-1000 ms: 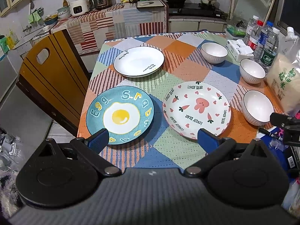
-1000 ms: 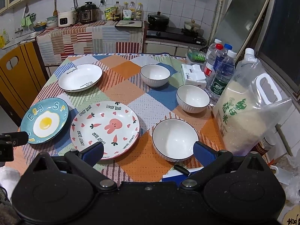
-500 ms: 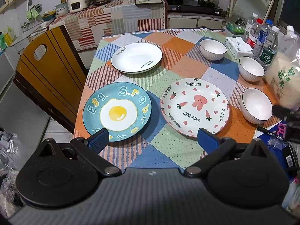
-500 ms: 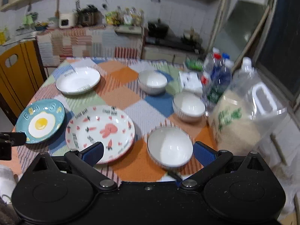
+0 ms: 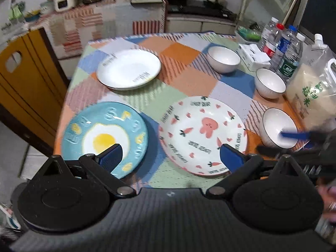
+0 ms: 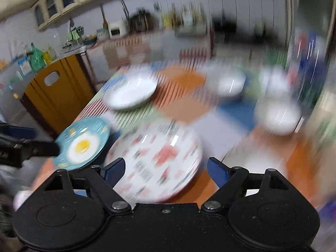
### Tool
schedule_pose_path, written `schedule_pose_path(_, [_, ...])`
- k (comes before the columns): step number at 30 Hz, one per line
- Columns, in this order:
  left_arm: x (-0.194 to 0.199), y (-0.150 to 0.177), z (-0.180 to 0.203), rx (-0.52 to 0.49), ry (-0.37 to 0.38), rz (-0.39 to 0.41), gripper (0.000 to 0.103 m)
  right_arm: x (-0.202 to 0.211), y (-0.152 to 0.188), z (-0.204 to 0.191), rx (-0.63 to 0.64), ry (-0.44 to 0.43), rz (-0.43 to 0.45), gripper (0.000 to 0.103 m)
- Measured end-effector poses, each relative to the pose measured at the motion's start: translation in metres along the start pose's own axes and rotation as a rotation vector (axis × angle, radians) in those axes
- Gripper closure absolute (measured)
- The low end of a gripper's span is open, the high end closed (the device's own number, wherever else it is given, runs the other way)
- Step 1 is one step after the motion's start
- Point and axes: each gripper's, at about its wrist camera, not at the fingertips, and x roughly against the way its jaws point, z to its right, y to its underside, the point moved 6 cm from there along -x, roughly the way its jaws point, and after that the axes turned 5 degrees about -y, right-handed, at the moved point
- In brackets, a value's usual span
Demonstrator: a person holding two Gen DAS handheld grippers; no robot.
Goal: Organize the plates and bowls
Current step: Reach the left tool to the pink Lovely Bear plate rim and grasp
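On the patchwork tablecloth, a blue fried-egg plate (image 5: 105,126) lies near left and a pink bear plate (image 5: 201,134) beside it. Farther back is a white plate (image 5: 129,69). Three white bowls (image 5: 223,59) (image 5: 271,83) (image 5: 277,126) run down the right side. My left gripper (image 5: 170,156) hangs open above the gap between the two near plates, holding nothing. In the heavily blurred right wrist view my right gripper (image 6: 166,170) hovers over the bear plate (image 6: 159,159). Its jaws are closing, and the pads are not pressing on anything. One of its fingertips (image 5: 292,135) shows over the nearest bowl.
A bag of rice (image 5: 313,96), water bottles (image 5: 281,48) and a tissue box (image 5: 254,55) crowd the table's right edge. A wooden chair (image 5: 27,79) stands at the left. A covered counter and stove (image 5: 199,10) lie behind.
Both grippers have come down and forward toward the table. The right one swung left from the near bowl to the bear plate, and its jaws have narrowed a little.
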Motion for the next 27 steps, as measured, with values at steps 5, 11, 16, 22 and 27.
schedule_pose_path(5, [-0.04, 0.006, 0.008, 0.015, 0.04, -0.066, 0.009, -0.033, 0.043, 0.015, -0.17, -0.087, -0.08, 0.022])
schedule_pose_path(11, [-0.083, 0.024, 0.013, 0.049, 0.064, -0.166, 0.031, -0.062, 0.054, 0.022, -0.218, -0.129, -0.1, 0.028])
schedule_pose_path(16, [-0.109, 0.034, 0.017, 0.056, 0.047, -0.182, 0.04, -0.083, 0.063, 0.037, -0.276, -0.15, -0.08, 0.044])
schedule_pose_path(22, [-0.123, 0.04, 0.015, 0.084, 0.056, -0.181, 0.053, -0.092, 0.061, 0.041, -0.266, -0.117, -0.036, 0.075])
schedule_pose_path(27, [-0.135, 0.045, 0.015, 0.121, 0.041, -0.177, 0.077, -0.093, 0.064, 0.05, -0.292, -0.134, -0.004, 0.077])
